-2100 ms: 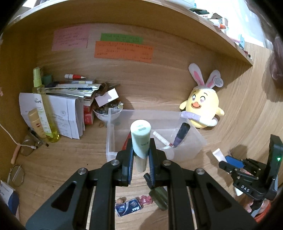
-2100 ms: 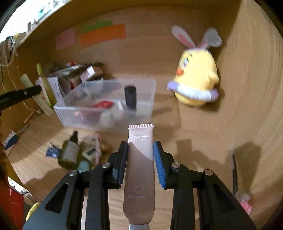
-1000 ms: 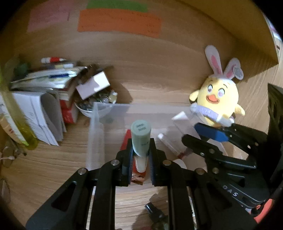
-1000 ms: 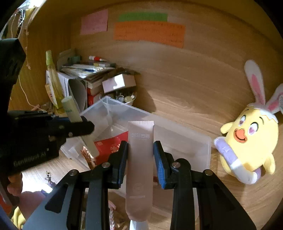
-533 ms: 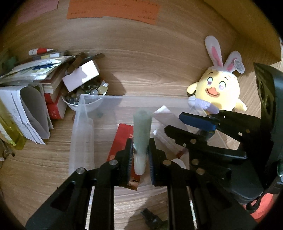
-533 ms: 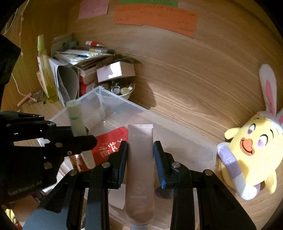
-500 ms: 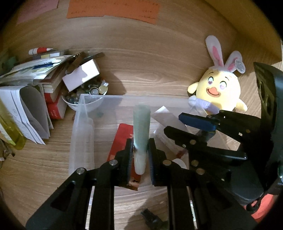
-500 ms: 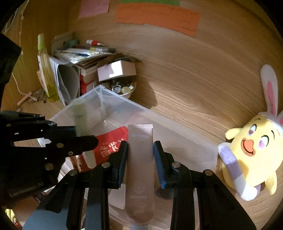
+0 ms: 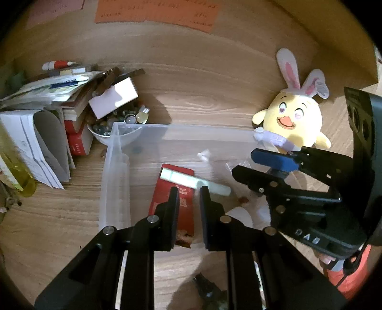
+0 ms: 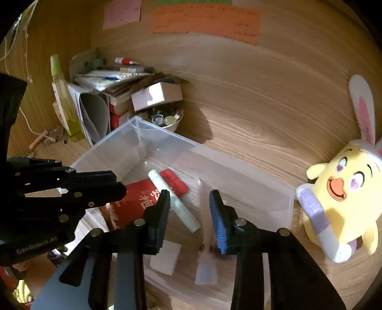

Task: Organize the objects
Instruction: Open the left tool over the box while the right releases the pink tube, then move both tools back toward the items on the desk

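Narrowly parted and empty at the left gripper [image 9: 189, 190], poised just above a green tube [image 9: 179, 178] lying flat across a red packet [image 9: 164, 188] inside the clear bin [image 9: 114, 167]. Opening at the right gripper [image 10: 189, 198], with a blurred pale tube [image 10: 204, 214] hanging upright between the pads close to the blue one, contact impossible to tell, cap end low in the same bin.

Writing on the orange note [image 10: 205, 20] is way too small to read. The pinkish tube [image 10: 206, 238] inside the clear bin [image 10: 167, 140] is motion-blurred, maybe falling, and the bunny plush [image 10: 343, 190] is cut off at the right edge.
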A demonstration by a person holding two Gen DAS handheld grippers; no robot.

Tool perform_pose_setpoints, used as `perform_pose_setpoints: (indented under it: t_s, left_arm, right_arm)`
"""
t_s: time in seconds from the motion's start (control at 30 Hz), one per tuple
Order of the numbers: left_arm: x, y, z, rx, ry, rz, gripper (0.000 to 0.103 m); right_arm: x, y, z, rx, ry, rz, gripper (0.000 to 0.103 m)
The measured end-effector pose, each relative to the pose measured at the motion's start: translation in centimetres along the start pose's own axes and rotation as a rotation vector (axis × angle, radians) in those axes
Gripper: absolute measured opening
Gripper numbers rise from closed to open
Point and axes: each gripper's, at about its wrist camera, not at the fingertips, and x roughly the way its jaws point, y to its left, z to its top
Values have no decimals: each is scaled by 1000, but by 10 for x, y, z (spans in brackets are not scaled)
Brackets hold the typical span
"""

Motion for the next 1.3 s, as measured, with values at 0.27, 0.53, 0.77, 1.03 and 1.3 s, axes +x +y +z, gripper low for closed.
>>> perform_pose_setpoints:
  t_s: [0.27, 0.53, 0.77, 1.03, 1.3]
  left_arm:
    - [-30, -4, -11, 33, -49, 35, 33]
    - [-58, -8, -28, 65, -87, 63, 47]
    - [-78, -11, -47, 92, -107, 127, 62]
    - [-94, 0, -65, 81, -110, 163, 73]
    - [-97, 24, -88, 34, -68, 193, 74]
  right_arm:
    - [-32, -2, -15, 28, -39, -1, 40]
    - [-58, 4, -32, 53, -68, -6, 58]
    - [-74, 9, -49, 87, -83, -14, 75]
    - [-88, 8, -64, 135, -95, -10, 79]
    - [-88, 10, -84, 170, -77, 8, 81]
